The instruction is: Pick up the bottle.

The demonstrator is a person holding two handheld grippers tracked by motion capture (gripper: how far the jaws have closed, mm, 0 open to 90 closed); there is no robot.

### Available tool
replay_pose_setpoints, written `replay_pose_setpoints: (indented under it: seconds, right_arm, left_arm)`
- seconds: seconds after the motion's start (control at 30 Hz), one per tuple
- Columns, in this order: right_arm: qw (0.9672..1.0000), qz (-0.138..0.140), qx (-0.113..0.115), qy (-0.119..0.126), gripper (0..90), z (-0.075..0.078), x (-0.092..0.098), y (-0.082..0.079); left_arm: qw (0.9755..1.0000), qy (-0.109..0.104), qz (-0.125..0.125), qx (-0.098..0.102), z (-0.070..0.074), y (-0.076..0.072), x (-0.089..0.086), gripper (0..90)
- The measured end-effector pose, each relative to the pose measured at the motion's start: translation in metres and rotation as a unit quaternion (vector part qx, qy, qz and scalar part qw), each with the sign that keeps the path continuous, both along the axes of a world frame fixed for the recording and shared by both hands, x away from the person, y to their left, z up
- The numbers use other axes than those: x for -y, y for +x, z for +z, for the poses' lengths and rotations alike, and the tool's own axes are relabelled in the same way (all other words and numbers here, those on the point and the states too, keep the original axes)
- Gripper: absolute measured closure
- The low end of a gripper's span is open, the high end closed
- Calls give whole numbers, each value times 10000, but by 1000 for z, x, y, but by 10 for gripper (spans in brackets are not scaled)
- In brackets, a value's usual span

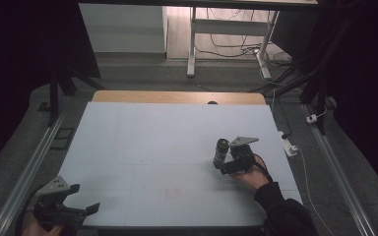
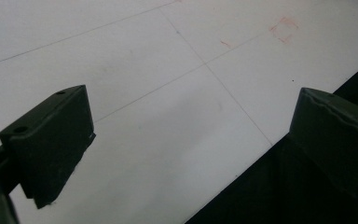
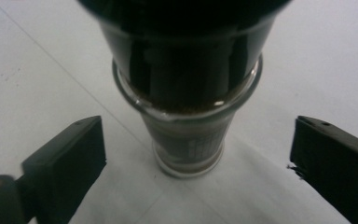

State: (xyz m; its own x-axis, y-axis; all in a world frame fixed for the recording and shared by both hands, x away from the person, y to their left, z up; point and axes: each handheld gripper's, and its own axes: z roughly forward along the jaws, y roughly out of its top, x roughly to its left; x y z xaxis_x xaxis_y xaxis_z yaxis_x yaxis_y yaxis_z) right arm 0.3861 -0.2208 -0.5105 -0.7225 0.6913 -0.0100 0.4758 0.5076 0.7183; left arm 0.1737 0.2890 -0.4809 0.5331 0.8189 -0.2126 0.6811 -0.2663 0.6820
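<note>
The left gripper [image 1: 81, 197] hangs over the near-left corner of the pale, flat desk [image 1: 152, 142], jaws spread and empty. Right of centre stands a small dark glass bottle [image 3: 186, 102], between the right gripper's [image 3: 198, 154] spread jaws, untouched. Being narrow-based and top-heavy, an off-centre closure could probably tip it.

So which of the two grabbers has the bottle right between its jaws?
The right gripper, at the table's right side. Its open jaws stand on either side of the dark bottle without touching it. The left gripper, at the near left corner, has nothing between its jaws.
</note>
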Motion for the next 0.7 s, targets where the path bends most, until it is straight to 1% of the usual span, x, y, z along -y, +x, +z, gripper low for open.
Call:
replay_pose_setpoints:
  seconds: [0.07, 0.17, 0.3, 0.37, 0.53, 0.67, 0.7]
  right_arm:
    - [10000, 14, 35, 29, 84, 0, 0, 1]
    - [9999, 103, 14, -42, 113, 0, -2, 2]
    - [9998, 102, 166, 5, 174, 4, -2, 2]
    - [9997, 134, 165, 112, 240, 6, -2, 2]
    - [9994, 192, 214, 217, 374, 10, -1, 2]
    - [9992, 280, 204, 187, 496, 11, -2, 1]
    - [9991, 319, 185, 191, 513, 11, -2, 1]
  left_arm:
    - [10000, 2, -9, 2, 0, 0, 0, 6]
    - [10000, 4, -11, 1, 0, 0, 0, 7]
    - [10000, 2, -10, -8, 0, 0, 0, 8]
    - [10000, 9, -14, -10, 0, 0, 0, 8]
    - [10000, 17, -19, -12, 0, 0, 1, 9]
    - [10000, 33, -25, -15, 0, 0, 1, 10]
    - [10000, 37, -26, -15, 0, 0, 1, 10]
